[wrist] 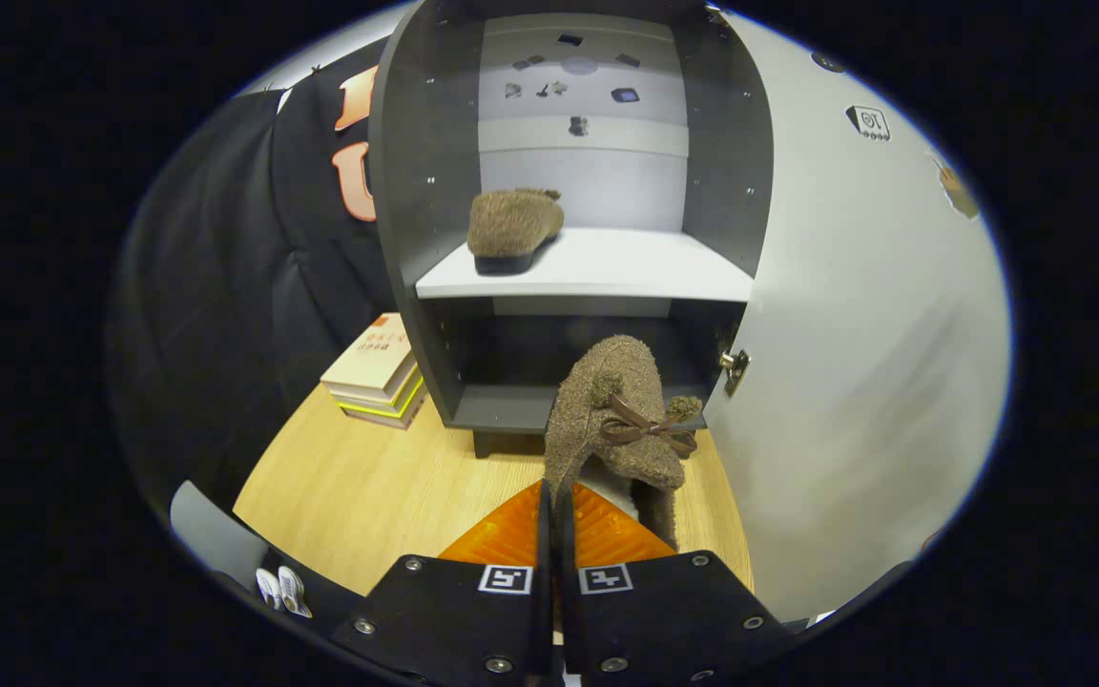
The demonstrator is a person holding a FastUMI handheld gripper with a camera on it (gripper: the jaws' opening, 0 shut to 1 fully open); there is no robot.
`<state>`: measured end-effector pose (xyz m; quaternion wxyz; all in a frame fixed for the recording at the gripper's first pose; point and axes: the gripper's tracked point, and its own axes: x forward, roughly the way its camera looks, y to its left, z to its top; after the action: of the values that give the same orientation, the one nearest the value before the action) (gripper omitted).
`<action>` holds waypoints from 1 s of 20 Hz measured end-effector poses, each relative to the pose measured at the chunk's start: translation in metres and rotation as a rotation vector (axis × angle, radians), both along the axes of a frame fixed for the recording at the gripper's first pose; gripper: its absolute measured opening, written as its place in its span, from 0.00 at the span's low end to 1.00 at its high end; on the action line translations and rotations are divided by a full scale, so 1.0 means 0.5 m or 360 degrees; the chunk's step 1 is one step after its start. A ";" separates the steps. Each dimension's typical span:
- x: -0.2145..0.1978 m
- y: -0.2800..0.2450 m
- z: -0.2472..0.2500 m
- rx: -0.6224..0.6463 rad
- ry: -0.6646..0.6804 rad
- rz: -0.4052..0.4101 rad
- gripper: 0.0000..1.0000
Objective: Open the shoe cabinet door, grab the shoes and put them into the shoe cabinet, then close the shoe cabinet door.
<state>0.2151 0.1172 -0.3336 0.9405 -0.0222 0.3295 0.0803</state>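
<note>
- One gripper (554, 520), its two orange fingers (502, 534) drawn almost together and clenched on the rim of a shoe, which hangs pinched between them just ahead.
- Two shoes in all. The held shoe (618, 420) is a fuzzy brown slipper-like flat with a thin brown ribbon bow and two small pompoms on its toe; it is lifted, toe upward, in front of the cabinet's lower opening.
- One wooden table (359, 487) lies under the fingers and carries the cabinet.
- One stack of books (380, 372) sits on the table just beside the cabinet's left wall; how many books cannot be told.
- One shoe cabinet (425, 191), dark grey with one white shelf (626, 267), stands open; its pale door (855, 334) is swung wide to the right, with a brass fitting (735, 367) at its inner edge.
- On the shelf, toward the left, rests the second shoe (511, 227), the same fuzzy brown with a dark sole.
- The lower compartment looks dark; its contents cannot be told.
</note>
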 end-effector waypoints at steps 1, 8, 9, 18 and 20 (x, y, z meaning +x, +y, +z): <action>0.008 -0.001 0.028 0.0013 -0.0034 -0.0016 0.04; 0.158 0.022 0.140 0.0039 -0.0207 0.0007 0.04; 0.182 0.024 0.143 0.0050 -0.0215 0.0010 0.04; 0.394 0.010 0.190 0.0152 -0.0256 0.0029 0.03; 0.439 0.006 0.191 0.0160 -0.0258 0.0031 0.04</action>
<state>0.4344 0.1203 -0.2381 0.9632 0.0154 0.2476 0.1039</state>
